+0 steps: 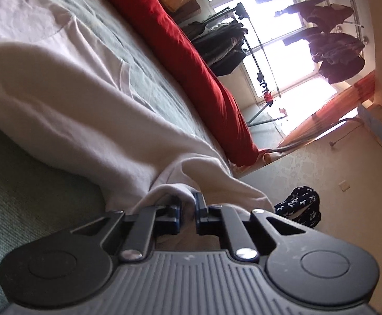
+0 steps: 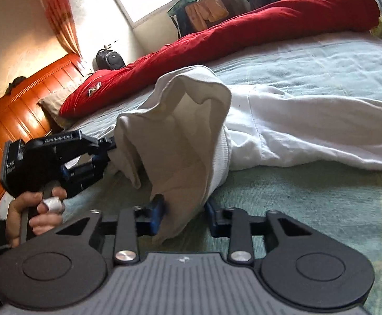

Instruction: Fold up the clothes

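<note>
A white garment (image 1: 86,105) lies across the green bed cover (image 1: 20,210), its hem end lifted off the bed. My left gripper (image 1: 190,210) is shut on a fold of that hem, with cloth bunched between its blue pads. In the right wrist view the raised hem (image 2: 180,136) hangs open like a pouch. A person's hand (image 2: 38,215) holds the left gripper (image 2: 109,149), which pinches the hem's left edge. My right gripper (image 2: 184,215) clamps the lower corner of the same hem, with a pad against the cloth on each side. The rest of the garment (image 2: 308,120) trails right along the bed.
A long red bolster (image 2: 243,31) lies along the far side of the bed, beside a pillow and an orange wooden headboard (image 2: 20,110). A backpack (image 2: 109,59) sits by the wall. A dark patterned bag (image 1: 298,207) is on the floor. Clothes hang on a rack (image 1: 335,47) by the window.
</note>
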The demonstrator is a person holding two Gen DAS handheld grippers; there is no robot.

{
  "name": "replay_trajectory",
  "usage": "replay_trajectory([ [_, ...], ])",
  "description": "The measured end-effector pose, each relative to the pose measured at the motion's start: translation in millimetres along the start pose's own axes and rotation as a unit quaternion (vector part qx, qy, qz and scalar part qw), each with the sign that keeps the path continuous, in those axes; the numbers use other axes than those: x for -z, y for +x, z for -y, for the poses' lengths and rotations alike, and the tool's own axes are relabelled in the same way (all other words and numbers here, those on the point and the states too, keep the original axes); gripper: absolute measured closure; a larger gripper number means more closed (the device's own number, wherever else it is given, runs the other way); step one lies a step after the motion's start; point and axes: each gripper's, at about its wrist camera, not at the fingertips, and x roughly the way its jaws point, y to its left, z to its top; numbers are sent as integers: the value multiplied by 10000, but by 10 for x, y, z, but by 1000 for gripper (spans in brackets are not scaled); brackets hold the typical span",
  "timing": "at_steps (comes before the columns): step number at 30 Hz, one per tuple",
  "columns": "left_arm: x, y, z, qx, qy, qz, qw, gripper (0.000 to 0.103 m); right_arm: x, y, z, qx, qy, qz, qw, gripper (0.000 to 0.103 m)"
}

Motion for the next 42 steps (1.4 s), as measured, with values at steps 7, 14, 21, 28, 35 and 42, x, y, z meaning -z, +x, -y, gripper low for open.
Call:
replay_trajectory([
  [7,-30,-104,68,-39,106,119,9999,98,-33,44,-76,131,-157,-73,9998,90],
  [14,-84,-522,150,0,144,334,9993,99,-90,-181,-236,297,-534,8,9981,92],
  [21,-89,-1042,250,-8,326,414,9986,99,-125,-528,-417,190,-731,-16,9971,93],
  [28,-12,-1610,334,-136,523,419,9977,100,-54,-965,-660,180,-941,-37,9954,93],
  [35,59,-2178,234,-421,457,521,9967,100,118,-1206,-1057,422,-1662,-279,9848,93],
  [42,82,-2356,-37,-1001,317,418,9936,100,435,-1068,-1379,414,-2363,-922,9664,93],
])
